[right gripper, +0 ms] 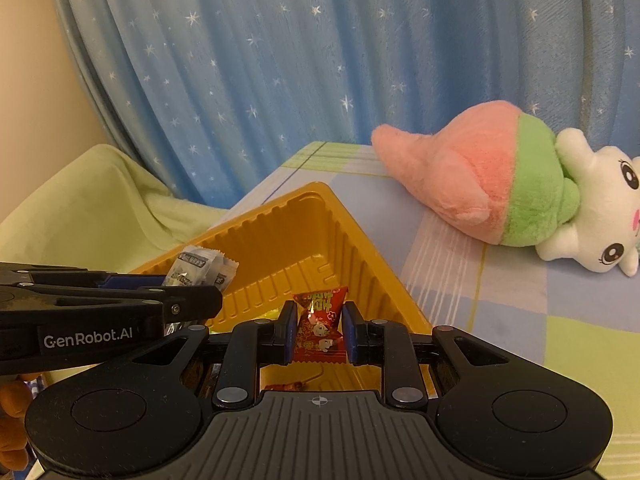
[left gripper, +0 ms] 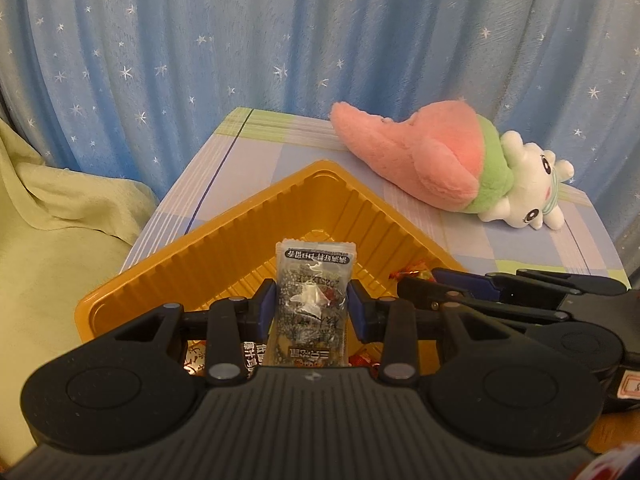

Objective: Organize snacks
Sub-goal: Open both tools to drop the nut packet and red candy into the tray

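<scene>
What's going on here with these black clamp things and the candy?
A person is sorting snacks with a hand-held gripper in each hand. The left gripper is shut on a clear-and-black snack packet, and the right gripper is shut on a red candy. Both hang over a gold plastic tray with a few sweets inside. A pink plush toy lies on the table nearby.

Counts: one gold tray point(left gripper: 224, 236); one plush toy point(left gripper: 448, 160) on the counter point(left gripper: 248, 168). Two claws: left claw point(left gripper: 312, 308), right claw point(right gripper: 319, 332). One clear speckled snack packet point(left gripper: 314, 276) in the left claw, one red candy point(right gripper: 320, 320) in the right. Further wrapped pieces in the tray, partly hidden, number uncertain.
</scene>
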A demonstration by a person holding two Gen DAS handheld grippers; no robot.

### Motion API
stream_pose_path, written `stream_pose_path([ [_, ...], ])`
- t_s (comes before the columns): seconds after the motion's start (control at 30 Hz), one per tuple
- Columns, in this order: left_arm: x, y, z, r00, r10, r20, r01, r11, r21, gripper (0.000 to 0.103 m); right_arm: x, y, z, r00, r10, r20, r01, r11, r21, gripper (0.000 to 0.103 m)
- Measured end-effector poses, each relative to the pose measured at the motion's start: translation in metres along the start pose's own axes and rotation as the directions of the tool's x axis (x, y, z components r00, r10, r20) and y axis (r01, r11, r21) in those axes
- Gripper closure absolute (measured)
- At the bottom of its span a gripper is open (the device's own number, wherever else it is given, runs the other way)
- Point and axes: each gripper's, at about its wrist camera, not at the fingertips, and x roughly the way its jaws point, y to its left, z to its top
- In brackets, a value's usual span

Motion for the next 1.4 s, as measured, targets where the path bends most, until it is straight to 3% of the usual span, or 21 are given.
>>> stream_pose_path([
  [0.83, 0.014, 0.008, 0.001, 1.0, -0.016, -0.022, 0.015, 1.0, -0.022, 0.068, 0.003, -0.008, 0.002, 1.0, -0.013, 0.008, 0.013, 0.999, 0.039, 0.078],
  [0.9, 0.015, 0.01, 0.001, 0.999, -0.025, -0.025, 0.025, 0.999, -0.033, 0.065, 0.002, -0.008, 0.002, 1.0, -0.016, 0.009, 0.016, 0.999, 0.041, 0.078],
  [1.0, 0.012, 0.011, 0.001, 1.0, -0.017, -0.015, 0.016, 0.999, -0.029, 0.052, -0.002, -0.007, 0.003, 1.0, -0.018, 0.011, 0.018, 0.999, 0.045, 0.077],
  [1.07, 0.009, 0.011, 0.001, 1.0, -0.016, -0.011, 0.016, 1.0, -0.021, 0.047, -0.004, -0.006, 0.003, 1.0, -0.02, 0.013, 0.019, 0.999, 0.043, 0.075],
  [1.13, 0.005, 0.012, 0.0, 1.0, -0.015, -0.008, 0.015, 1.0, -0.015, 0.045, -0.007, -0.004, 0.002, 1.0, -0.021, 0.015, 0.021, 0.999, 0.044, 0.059],
  [1.2, 0.0, 0.015, -0.001, 1.0, -0.009, -0.007, 0.009, 1.0, -0.014, 0.042, -0.012, -0.003, 0.001, 0.999, -0.026, 0.028, 0.024, 0.998, 0.057, 0.05],
  [1.4, -0.021, 0.022, -0.011, 1.0, -0.012, -0.005, 0.012, 1.0, -0.017, 0.037, -0.027, 0.0, -0.004, 0.999, -0.022, 0.037, 0.019, 0.996, 0.082, 0.039],
])
